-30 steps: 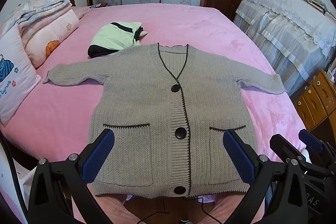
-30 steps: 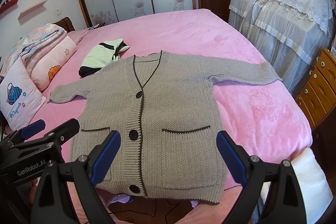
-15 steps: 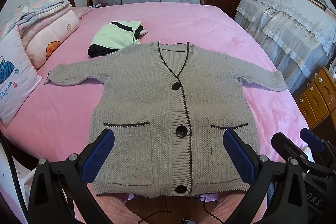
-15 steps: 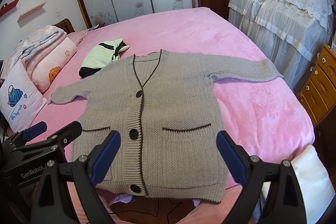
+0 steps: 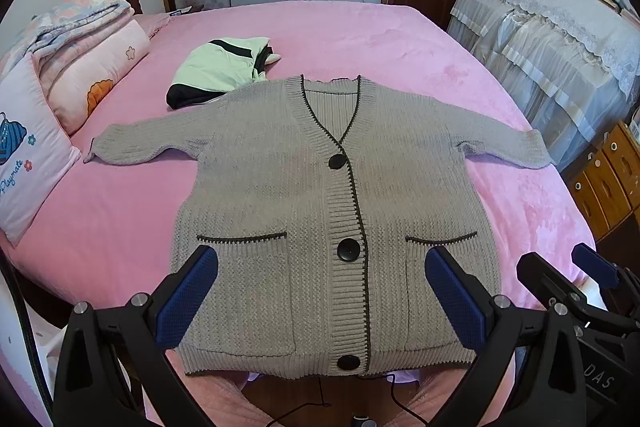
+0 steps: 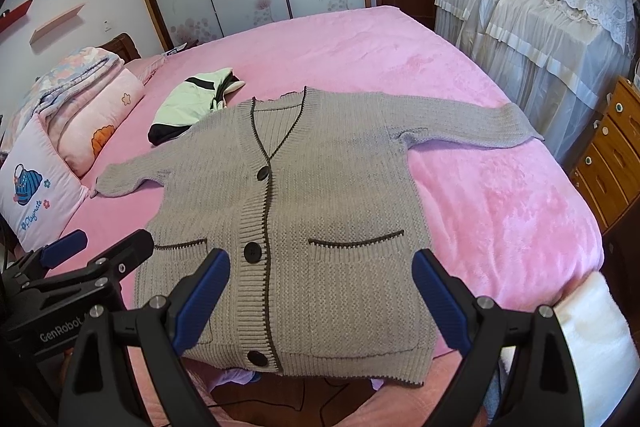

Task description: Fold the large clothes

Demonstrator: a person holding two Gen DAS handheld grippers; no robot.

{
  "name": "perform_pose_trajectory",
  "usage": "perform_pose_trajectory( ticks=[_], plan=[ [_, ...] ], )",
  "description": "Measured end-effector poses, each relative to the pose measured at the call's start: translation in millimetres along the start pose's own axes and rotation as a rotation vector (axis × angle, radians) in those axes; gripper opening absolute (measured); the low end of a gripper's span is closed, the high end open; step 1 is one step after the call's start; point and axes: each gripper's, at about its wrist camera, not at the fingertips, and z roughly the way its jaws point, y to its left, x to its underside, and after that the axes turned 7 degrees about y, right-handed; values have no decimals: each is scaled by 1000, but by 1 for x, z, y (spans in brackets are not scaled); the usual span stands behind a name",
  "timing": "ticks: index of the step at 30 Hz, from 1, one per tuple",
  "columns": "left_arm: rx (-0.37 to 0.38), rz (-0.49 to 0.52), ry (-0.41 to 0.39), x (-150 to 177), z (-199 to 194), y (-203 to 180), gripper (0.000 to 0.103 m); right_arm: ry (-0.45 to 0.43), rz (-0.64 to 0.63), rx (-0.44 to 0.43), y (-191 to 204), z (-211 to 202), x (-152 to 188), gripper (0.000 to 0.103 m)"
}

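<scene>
Left wrist view: a grey knitted cardigan [image 5: 320,195] lies spread flat and face up on the pink bed [image 5: 360,39], buttoned, its hem at the near edge of the mattress and its collar toward the far side. The left sleeve [image 5: 136,143] reaches out toward the pillows [image 5: 36,147]; the right sleeve [image 5: 504,143] reaches toward the lace-covered furniture [image 5: 560,39]. The left gripper [image 5: 320,301] hovers above the hem with its jaws wide apart and nothing between them; the right gripper [image 5: 592,271] shows at the right edge, apart from the cloth.

Right wrist view: the right gripper [image 6: 320,301] likewise hangs over the near hem, jaws spread and empty, with the cardigan [image 6: 304,219] below and the left gripper [image 6: 68,251] at the left edge. A folded green and black garment [image 6: 188,107] rests just beyond the left shoulder.

Handling, as a judgement: the thick knit looks soft, limp and fairly heavy, so it will probably sag and stretch if lifted by one point, and the open texture should grip well on the padded fingers [image 6: 204,291]. Sensible holds appear to be the cuff of each sleeve for the first inward folds, then the two ribbed hem corners [image 6: 416,367], pinched through both layers and clear of the buttons [image 5: 348,249].
</scene>
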Motion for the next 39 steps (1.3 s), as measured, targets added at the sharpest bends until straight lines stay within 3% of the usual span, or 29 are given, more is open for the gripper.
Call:
perform_pose_trajectory(
  ticks=[26,31,37,39],
  plan=[
    [-39,44,53,-28,41,-28,102,50,44,-26,-36,38,-16,93],
    [23,58,-51,-61,38,-45,102,10,56,10,-57,39,-37,93],
    [26,102,-209,-108,30,-75,102,-58,102,80,-107,34,-78,93],
    [42,140,-226,-126,32,-93,102,-72,110,98,-127,33,-95,93]
  ],
)
